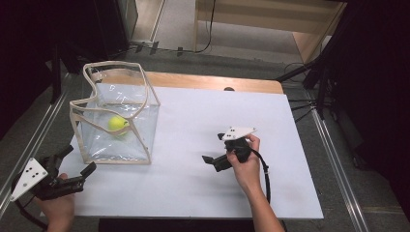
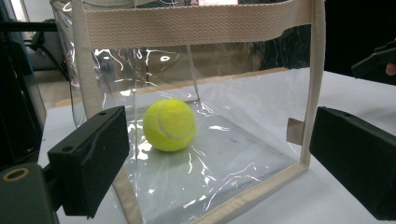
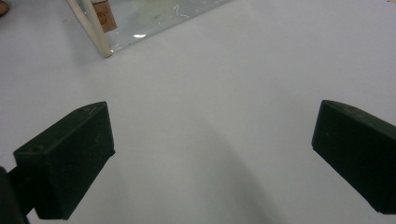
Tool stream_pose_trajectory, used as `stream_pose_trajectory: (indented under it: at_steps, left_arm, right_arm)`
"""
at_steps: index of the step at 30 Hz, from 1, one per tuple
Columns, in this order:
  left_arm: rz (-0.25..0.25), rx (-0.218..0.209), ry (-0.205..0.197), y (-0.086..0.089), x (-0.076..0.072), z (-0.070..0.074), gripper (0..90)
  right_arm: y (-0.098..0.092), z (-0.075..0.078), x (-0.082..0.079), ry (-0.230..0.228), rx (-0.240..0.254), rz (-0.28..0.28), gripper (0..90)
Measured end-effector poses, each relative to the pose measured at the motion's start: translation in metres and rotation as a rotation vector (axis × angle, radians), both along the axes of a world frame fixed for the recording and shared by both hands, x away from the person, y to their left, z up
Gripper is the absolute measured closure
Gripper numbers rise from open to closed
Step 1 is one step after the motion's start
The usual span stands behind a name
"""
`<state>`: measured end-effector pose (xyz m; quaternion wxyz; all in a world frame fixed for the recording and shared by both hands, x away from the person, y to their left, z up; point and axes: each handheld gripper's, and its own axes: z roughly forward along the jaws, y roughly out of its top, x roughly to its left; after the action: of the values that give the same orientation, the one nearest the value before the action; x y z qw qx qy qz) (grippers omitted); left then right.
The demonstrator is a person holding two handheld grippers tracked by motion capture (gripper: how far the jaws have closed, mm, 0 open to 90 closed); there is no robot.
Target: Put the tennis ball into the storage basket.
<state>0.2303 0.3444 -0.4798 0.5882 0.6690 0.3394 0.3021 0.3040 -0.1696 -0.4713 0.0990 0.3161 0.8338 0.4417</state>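
A yellow tennis ball (image 1: pixel 118 124) rests on the floor of the clear bag (image 1: pixel 140 145), which stands upright on the white table (image 1: pixel 203 193). The left gripper (image 1: pixel 77 162) sits just beside the bag's near corner, jaws spread wide and empty; the right gripper (image 1: pixel 212 160) hovers well apart over bare table, jaws likewise wide and empty.

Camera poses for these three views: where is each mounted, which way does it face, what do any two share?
High view: fixed above the person's side, facing forward and down on the white table; both hands, left gripper and right gripper show.
Left gripper view: rides the left gripper, faces the clear bag side-on; its own open jaws show.
Right gripper view: rides the right gripper, tilted down at the tabletop; open jaws show.
Shared: high and left gripper views both show the tennis ball inside the bag.
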Motion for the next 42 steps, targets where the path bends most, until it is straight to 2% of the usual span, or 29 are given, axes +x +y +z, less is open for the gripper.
stream_pose_trajectory:
  at_steps: [20,32,42]
  left_arm:
    - [0.002,0.012,0.003,-0.001,0.0,0.0,5.3]
    - [0.001,-0.001,-0.001,0.0,0.0,0.0,5.3]
    - [0.0,0.001,0.0,0.0,0.0,0.0,5.3]
  right_arm:
    - [-0.048,-0.018,-0.026,0.003,0.027,-0.102,0.0]
    - [-0.078,-0.027,-0.041,0.006,0.06,-0.17,0.0]
    - [-0.101,-0.032,-0.05,-0.008,0.081,-0.229,0.0]
